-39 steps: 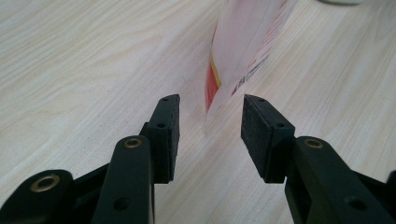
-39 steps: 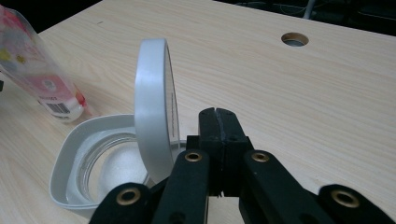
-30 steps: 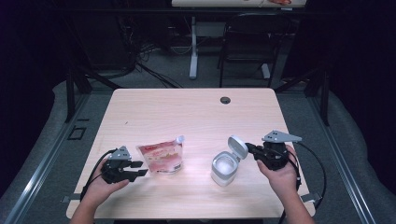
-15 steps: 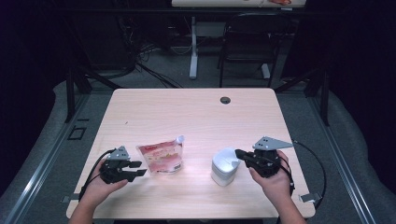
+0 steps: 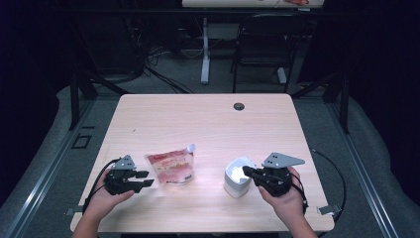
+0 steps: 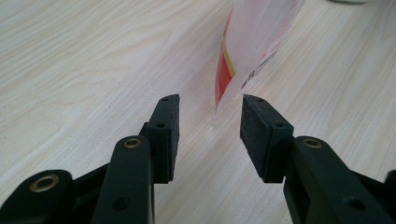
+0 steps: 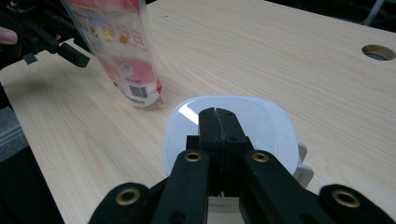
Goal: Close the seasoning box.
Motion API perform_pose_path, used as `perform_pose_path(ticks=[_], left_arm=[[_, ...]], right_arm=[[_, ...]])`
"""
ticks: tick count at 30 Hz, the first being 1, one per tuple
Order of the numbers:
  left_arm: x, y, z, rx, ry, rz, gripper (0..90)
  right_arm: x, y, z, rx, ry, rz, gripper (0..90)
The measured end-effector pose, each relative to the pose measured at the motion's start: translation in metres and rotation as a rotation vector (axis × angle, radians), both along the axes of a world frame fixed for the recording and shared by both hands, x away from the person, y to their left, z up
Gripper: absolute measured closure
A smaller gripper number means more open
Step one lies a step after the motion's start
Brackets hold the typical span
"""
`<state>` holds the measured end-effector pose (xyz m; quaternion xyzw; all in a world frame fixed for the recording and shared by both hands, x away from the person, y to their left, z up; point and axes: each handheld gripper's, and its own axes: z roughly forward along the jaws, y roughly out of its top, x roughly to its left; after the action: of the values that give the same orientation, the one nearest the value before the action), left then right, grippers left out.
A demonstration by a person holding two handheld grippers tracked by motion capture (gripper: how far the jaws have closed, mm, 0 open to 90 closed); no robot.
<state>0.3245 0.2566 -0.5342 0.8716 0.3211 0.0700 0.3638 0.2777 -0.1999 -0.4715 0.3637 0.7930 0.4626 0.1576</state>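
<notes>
From above, the white lidded container (image 5: 239, 177) sits on the table (image 5: 208, 119), right gripper (image 5: 249, 172) over its lid, refill pouch (image 5: 172, 166) left of it. Left gripper (image 6: 209, 116) view: jaws apart, empty, the pouch's corner just ahead. Right gripper view: jaws pressed together over the container's closed lid.

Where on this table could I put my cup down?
The far half of the table, between the pouch and the round hole, is bare. The strip between pouch and white container is free too. The near edge is crowded with both hands.
</notes>
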Motion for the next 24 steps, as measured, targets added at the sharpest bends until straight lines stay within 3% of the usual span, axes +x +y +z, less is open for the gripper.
perform_pose_path(ticks=[12, 24], left_arm=[[0.0, 0.003, -0.001, -0.01, 0.001, 0.012, 57.8], [0.0, 0.003, -0.001, -0.007, 0.0, 0.011, 57.7]], right_arm=[[-0.009, -0.004, 0.0, -0.001, -0.015, 0.005, 90.0], [-0.017, -0.029, -0.004, 0.009, -0.017, -0.057, 90.0]])
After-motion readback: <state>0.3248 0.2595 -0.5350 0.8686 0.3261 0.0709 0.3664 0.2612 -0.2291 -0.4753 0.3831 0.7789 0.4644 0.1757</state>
